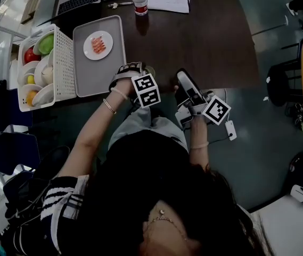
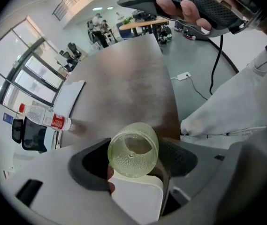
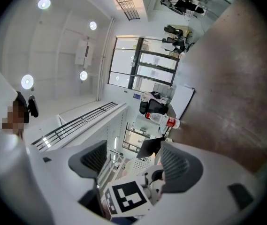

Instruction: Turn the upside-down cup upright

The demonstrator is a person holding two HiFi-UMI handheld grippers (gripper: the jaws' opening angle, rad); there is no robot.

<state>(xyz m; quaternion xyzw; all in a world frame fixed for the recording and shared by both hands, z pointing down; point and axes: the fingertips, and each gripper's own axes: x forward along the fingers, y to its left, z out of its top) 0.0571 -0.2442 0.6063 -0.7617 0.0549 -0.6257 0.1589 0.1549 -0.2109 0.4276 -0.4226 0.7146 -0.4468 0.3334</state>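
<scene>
The head view is dim, its table (image 1: 210, 41) nearly black, brightest toward 11 o'clock. Both gripper views are bright and fisheye-bent, with black corners. Lights (image 3: 43, 3) flare from 9 to 11 o'clock in the right one; in the left, a pale sheen crosses the table and the cup (image 2: 133, 149) is sharp.

- a pale green see-through cup (image 2: 132, 156) sits between the wide-spread jaws of the left gripper (image 2: 134, 148), a pad close on each side, dotted base facing back.
- beyond the jaws, left: a water bottle (image 2: 44, 118) on the brown table (image 2: 128, 83).
</scene>
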